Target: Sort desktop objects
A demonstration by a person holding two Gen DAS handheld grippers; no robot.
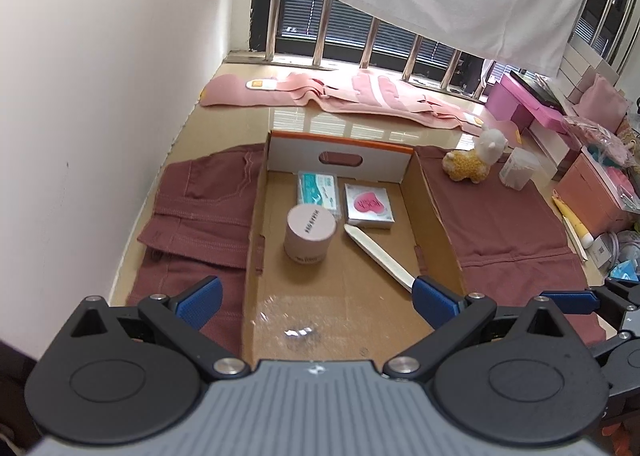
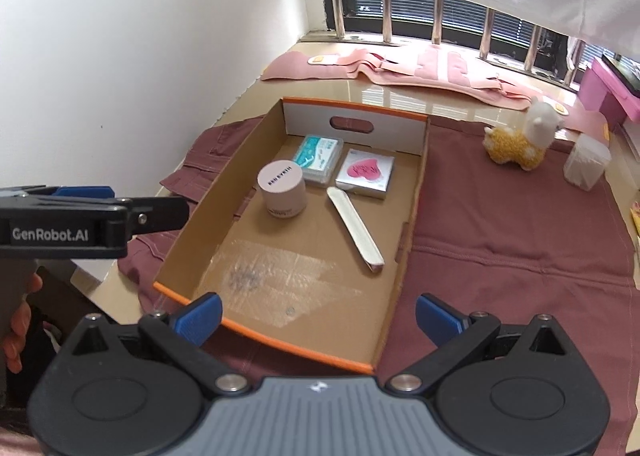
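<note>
An open cardboard box (image 1: 434,211) (image 2: 416,191) lies on a maroon cloth (image 2: 520,240). Inside it are a pink round jar (image 1: 309,232) (image 2: 282,188), a teal packet (image 1: 318,190) (image 2: 319,156), a silver box with a pink heart (image 1: 369,205) (image 2: 365,171) and a cream flat stick (image 1: 378,256) (image 2: 354,230). My left gripper (image 1: 316,298) is open and empty over the box's near end. My right gripper (image 2: 318,320) is open and empty above the box's near rim. A plush alpaca (image 2: 520,139) (image 1: 476,159) and a clear cotton swab tub (image 2: 586,161) (image 1: 519,167) stand on the cloth to the right.
A white wall (image 1: 100,95) runs along the left. Pink fabric (image 1: 360,93) lies by the barred window behind. Pink boxes and clutter (image 1: 592,175) crowd the right edge. Bubble wrap (image 2: 272,280) lies in the box's near end. The other gripper (image 2: 92,215) shows at the left.
</note>
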